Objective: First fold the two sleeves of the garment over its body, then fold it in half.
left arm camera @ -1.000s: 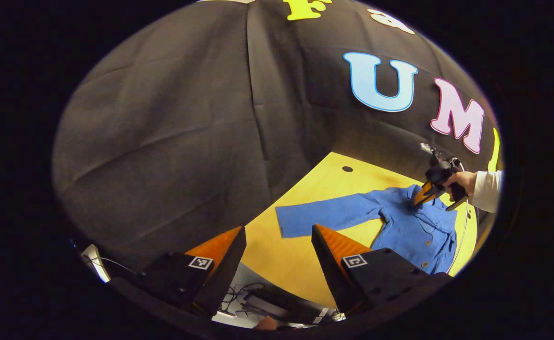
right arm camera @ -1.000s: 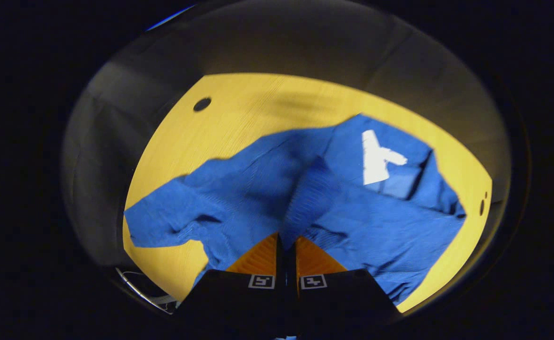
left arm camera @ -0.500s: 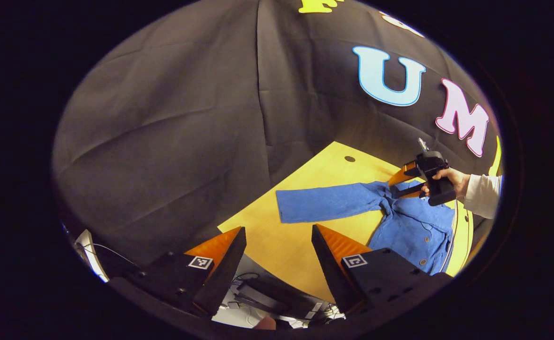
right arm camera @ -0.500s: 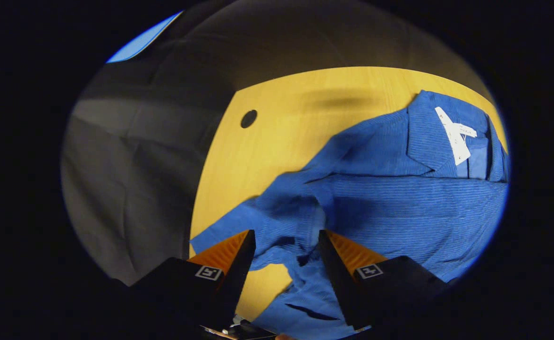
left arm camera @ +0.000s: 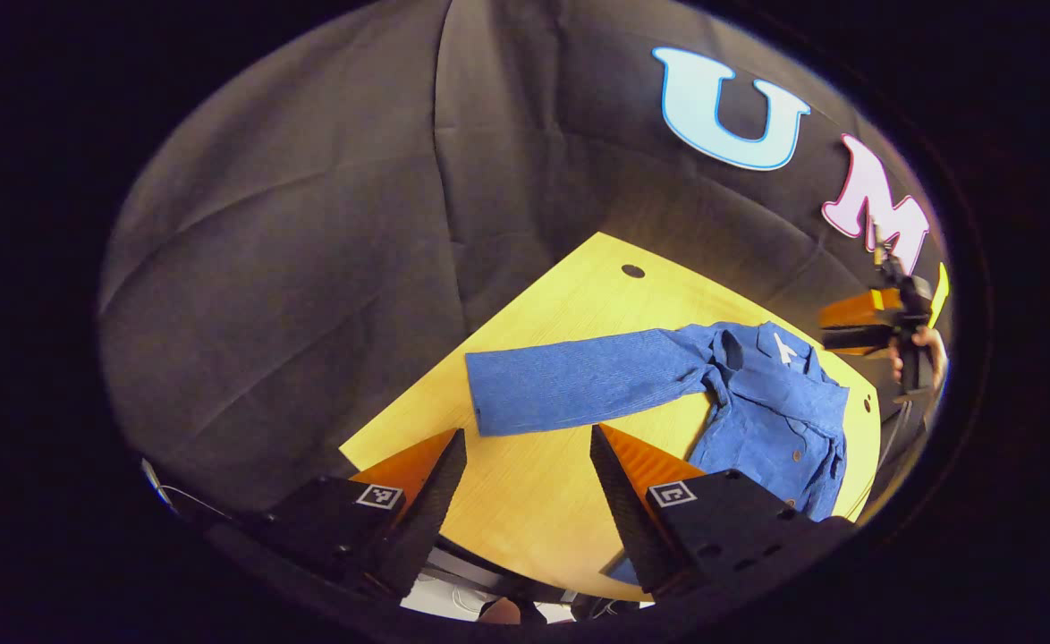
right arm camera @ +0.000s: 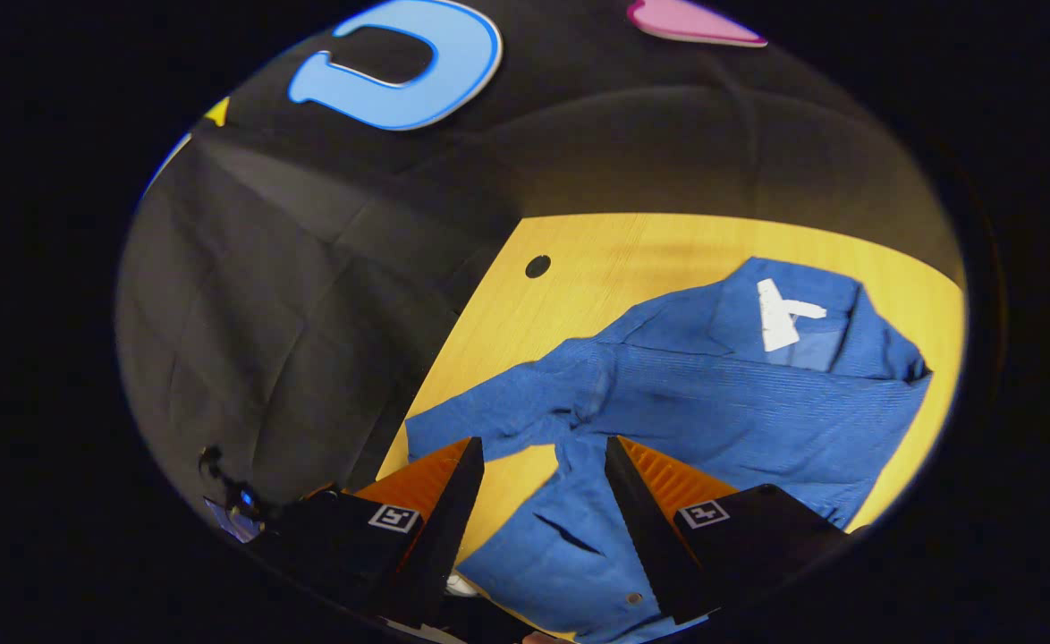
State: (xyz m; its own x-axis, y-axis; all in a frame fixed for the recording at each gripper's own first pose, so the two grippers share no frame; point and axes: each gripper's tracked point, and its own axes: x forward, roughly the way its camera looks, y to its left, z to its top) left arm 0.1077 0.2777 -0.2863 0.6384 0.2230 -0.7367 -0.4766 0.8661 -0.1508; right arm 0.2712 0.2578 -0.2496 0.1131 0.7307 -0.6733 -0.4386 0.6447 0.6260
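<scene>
While the blue shirt [left arm camera: 757,402] lies mid-frame on the table [left arm camera: 534,501], we hold both grippers [left arm camera: 525,447] [right arm camera: 538,452] spread, empty.

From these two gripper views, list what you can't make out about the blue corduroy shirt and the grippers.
- Blue corduroy shirt, hem: in the left gripper view the left gripper body covers it; in the right gripper view the right gripper fingers do.
- The shirt's second sleeve: its cuff isn't visible, so how it lies can't be told.
- White neck label: print too small.
- Right gripper, far off in the left gripper view: too small to judge its jaws there.
</scene>
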